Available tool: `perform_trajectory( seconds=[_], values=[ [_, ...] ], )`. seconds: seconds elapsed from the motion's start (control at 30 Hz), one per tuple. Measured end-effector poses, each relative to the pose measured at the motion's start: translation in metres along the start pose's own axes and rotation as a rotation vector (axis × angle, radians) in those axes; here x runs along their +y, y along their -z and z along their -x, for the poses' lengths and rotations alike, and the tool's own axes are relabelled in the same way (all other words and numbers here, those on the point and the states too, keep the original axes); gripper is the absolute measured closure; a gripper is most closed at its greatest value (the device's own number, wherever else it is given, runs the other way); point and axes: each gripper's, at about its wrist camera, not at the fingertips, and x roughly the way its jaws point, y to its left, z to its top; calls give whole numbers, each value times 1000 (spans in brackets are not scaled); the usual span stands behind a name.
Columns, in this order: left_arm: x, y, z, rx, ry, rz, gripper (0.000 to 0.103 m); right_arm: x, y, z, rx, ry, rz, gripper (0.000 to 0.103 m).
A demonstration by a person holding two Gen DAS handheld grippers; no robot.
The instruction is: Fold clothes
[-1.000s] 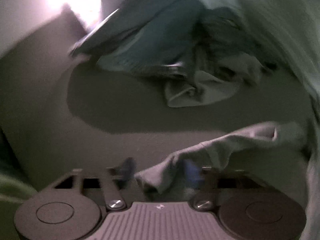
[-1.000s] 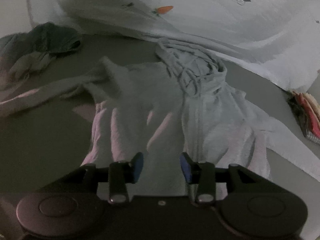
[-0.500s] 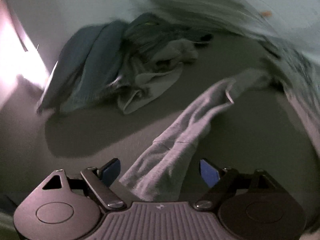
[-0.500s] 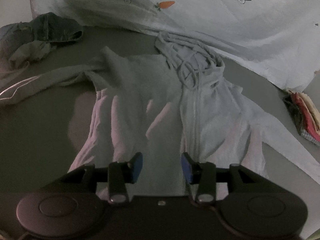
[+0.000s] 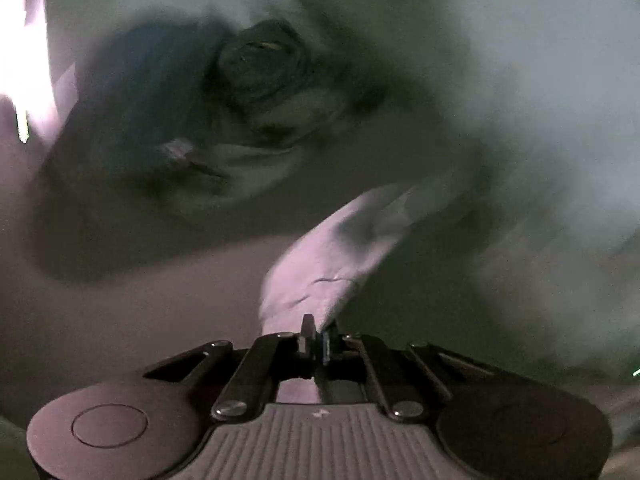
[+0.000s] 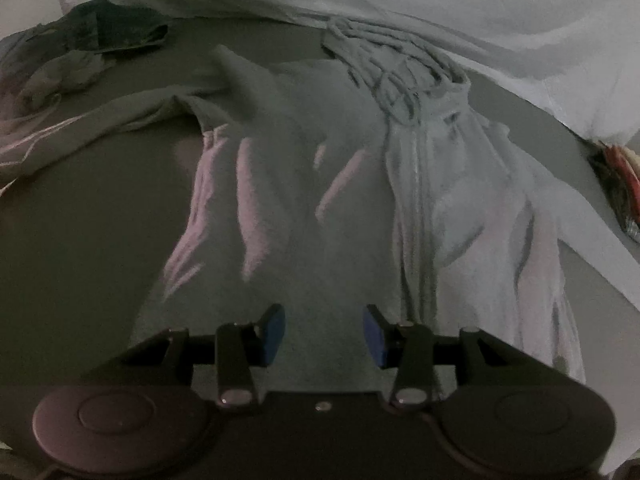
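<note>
- The left gripper (image 5: 315, 336) has its two fingers pressed together, pinching the end of a pale grey sleeve (image 5: 340, 248); a strip of the cloth passes between the pads and back toward the gripper body.
- From that pinch the sleeve runs up and to the right, then fades into motion blur, so where it joins the garment cannot be made out in the left wrist view.
- The right gripper (image 6: 324, 330) stands with a wide gap between its blue pads (image 6: 273, 330) and holds nothing; it sits over the lower body of the hoodie (image 6: 312, 184), and whether the tips touch the cloth cannot be told.
- The hoodie is light grey, lying front up and spread on the grey surface (image 6: 88, 240), zip down the middle, hood and drawcords bunched at the far end.
- Its one sleeve stretches out to the left edge of the right wrist view; the other trails off to the lower right.
- A heap of dark clothes (image 6: 100, 36) lies at the far left, apart from the hoodie; the left wrist view shows it blurred.
- A pale sheet with carrot prints (image 6: 500, 12) is draped behind the hood.
- A small stack of coloured fabric (image 6: 620, 184) sits at the right edge.
- The room is dim, with a bright patch at the far left of the left wrist view.
</note>
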Motion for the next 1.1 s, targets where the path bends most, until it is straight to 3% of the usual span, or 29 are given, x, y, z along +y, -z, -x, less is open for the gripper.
perform_trajectory(
  seconds=[0.03, 0.07, 0.17, 0.23, 0.27, 0.37, 0.73, 0.93, 0.97, 1.0, 1.07, 1.1],
  values=[
    [10, -5, 17, -36, 132, 139, 99, -2, 1, 0, 3, 2, -7, 59],
    [17, -8, 25, -67, 132, 195, 99, -4, 3, -1, 7, 2, -16, 59],
    [34, -26, 35, -107, -126, 227, 99, -8, 4, -4, 26, -13, -50, 59],
    [52, -35, 15, -33, -355, 245, 99, -9, 4, -8, 38, -27, -71, 59],
    [62, -37, 5, -8, -432, 250, 97, -8, 3, -9, 38, -28, -69, 59],
    [85, -42, -19, 18, -549, 238, 84, -4, 2, -10, 37, -24, -55, 59],
    [84, -71, -38, -71, -698, 58, 81, -6, 4, -7, 45, 0, -22, 56],
    [101, -81, -49, -68, -793, 28, 80, -3, 2, -10, 46, 7, -10, 56],
    [102, -79, -50, -63, -790, 16, 69, -2, 1, -10, 44, 10, -3, 55],
    [101, -75, -49, -54, -770, -2, 49, -1, 1, -10, 43, 12, 4, 55],
    [100, -67, -47, -45, -728, -35, 26, -1, 0, -11, 41, 16, 11, 55],
    [99, -61, -45, -53, -707, -44, 26, -1, -1, -11, 41, 16, 10, 54]
  ],
)
